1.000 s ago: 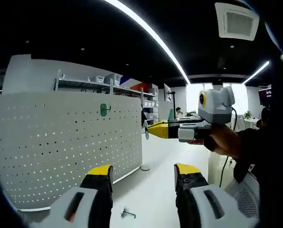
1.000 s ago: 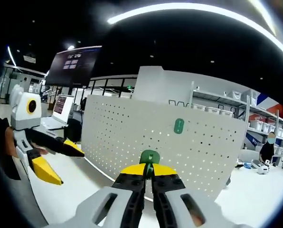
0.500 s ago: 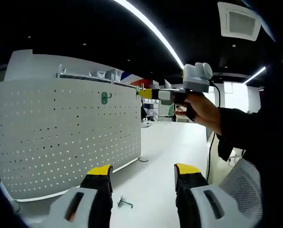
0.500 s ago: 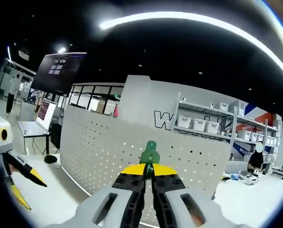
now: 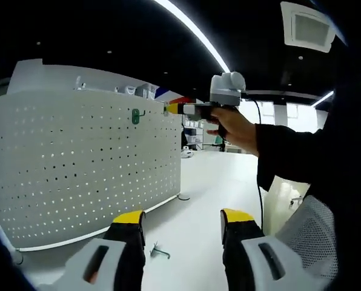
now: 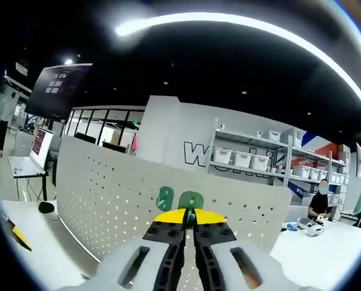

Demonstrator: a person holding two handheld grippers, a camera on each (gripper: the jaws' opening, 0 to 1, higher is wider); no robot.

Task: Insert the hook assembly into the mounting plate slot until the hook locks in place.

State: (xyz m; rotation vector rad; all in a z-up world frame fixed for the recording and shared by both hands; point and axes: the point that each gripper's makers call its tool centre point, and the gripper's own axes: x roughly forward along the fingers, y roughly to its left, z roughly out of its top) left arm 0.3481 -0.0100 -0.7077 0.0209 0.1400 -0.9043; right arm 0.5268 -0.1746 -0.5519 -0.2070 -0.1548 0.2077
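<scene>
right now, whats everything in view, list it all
pegboard: one, white, upright on the table
mounted hook: one, green, near the pegboard's top edge
held hook: one, green, pinched in the right claw, beside the mounted one
loose hook: one, metal, lying on the table
table: one, white, under the pegboard
shelves with bins: white, behind the pegboard
hand: one, gripping the right claw's handle
left claw: yellow-tipped, open, low over the table
right claw: yellow-tipped, shut on the hook
</scene>
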